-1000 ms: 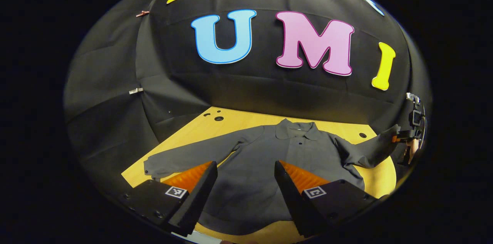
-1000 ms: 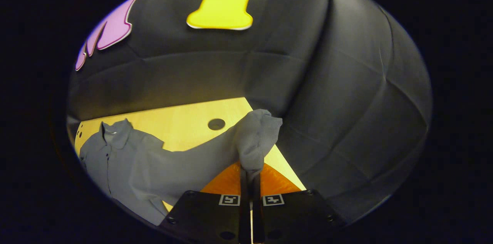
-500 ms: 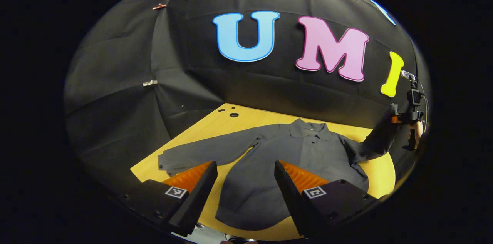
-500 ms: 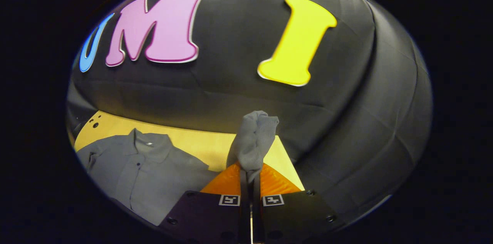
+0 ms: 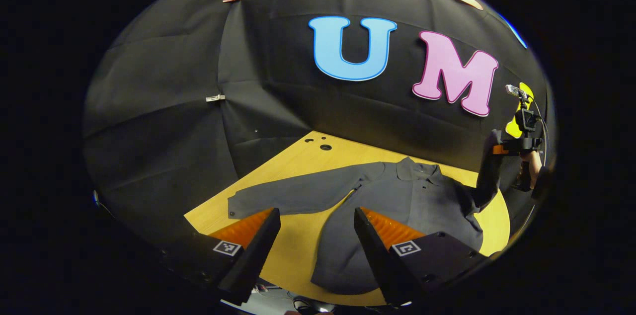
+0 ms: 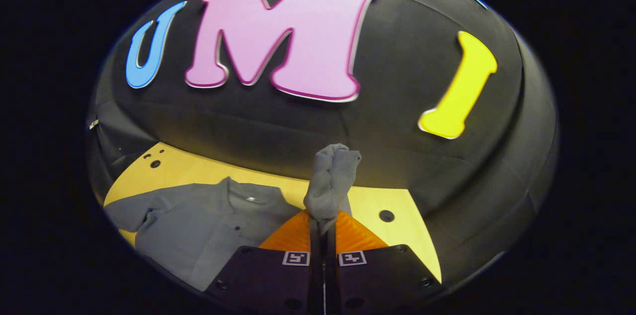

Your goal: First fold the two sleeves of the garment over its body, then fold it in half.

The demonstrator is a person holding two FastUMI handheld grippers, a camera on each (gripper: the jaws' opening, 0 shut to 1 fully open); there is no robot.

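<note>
A grey long-sleeved shirt lies face up on the wooden table, collar toward the wall. One sleeve stretches flat across the table. The other sleeve is lifted off the table. My right gripper is shut on that sleeve's cuff, which bunches up between the fingers. In the left gripper view the right gripper hangs at the far right, a hand holding it. My left gripper stands open above the table's near side, with nothing between its fingers.
The black cloth wall closes the table at the back and both sides. Small round holes mark the far table corner, and another hole lies near the raised sleeve. The table's front edge runs below the shirt's hem.
The right gripper has raised the sleeve cuff higher and swung it toward the shirt's body. The left gripper has shifted left, so the shirt now sits further right in its view.
</note>
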